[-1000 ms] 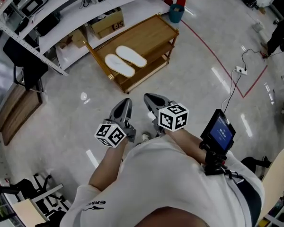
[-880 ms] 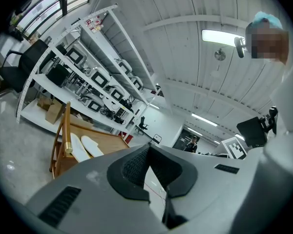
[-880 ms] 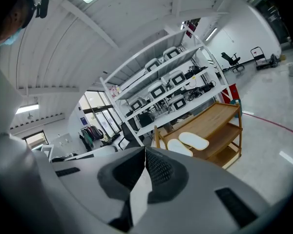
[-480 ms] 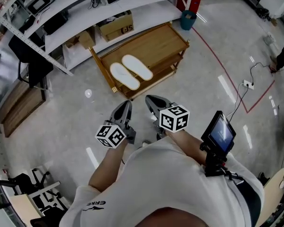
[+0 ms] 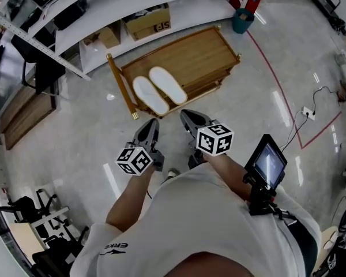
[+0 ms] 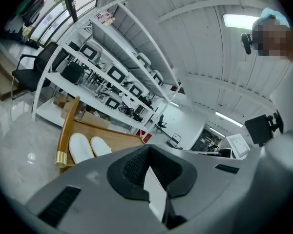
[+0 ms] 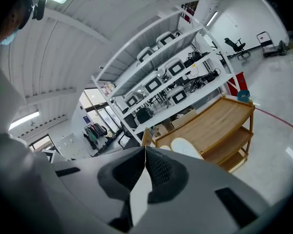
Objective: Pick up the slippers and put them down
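Both grippers hover over the glossy floor, just short of the wooden rack. The left gripper has its jaws pressed together, nothing between them. The right gripper is the same: jaws closed tight, empty. The white slippers lie side by side on the rack's top shelf at its near end, soles flat, just ahead of both gripper tips and not touched.
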Demonstrator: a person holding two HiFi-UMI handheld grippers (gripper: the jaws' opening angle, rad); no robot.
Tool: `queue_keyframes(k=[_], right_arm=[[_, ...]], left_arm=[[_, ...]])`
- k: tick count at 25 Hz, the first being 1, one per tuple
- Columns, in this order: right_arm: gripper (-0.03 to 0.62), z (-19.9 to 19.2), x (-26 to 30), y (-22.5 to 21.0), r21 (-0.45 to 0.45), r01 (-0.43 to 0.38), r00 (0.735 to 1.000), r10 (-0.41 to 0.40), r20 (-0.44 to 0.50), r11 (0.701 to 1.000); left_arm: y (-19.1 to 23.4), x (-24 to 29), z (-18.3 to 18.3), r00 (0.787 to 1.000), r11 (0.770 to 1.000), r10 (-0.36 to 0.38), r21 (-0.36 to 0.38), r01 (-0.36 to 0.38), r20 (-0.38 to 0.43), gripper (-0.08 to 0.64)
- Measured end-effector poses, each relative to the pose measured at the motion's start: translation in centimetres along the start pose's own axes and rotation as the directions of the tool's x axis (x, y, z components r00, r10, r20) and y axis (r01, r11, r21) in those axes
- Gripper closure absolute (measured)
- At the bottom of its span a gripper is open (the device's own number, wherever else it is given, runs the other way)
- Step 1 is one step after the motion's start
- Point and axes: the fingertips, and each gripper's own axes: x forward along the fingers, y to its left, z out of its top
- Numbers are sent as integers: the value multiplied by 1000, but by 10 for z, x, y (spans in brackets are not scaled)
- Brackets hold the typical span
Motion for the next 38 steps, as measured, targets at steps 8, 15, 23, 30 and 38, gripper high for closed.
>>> queue_keyframes(k=[8,15,23,30,38], right_arm=[[586,18,16,-46,24,-26,998,28,-63,999],[586,21,30,-79,25,-27,992,30,-121,999],[586,8,62,-114,23,16,982,-12,-186,1000],[586,-8,90,-140,13,67,963,-62,-262,998],[586,-28,111,-156,21,82,945,-71,-320,996]], left_arm=[[10,38,-3,995,994,102,-47,-102,9,555],[27,51,-12,982,978,188,-93,-186,14,555],[68,64,-35,971,960,236,-145,-240,-41,555],[103,76,-64,954,942,263,-174,-286,-143,555],[128,84,-92,932,920,288,-208,-333,-220,555]])
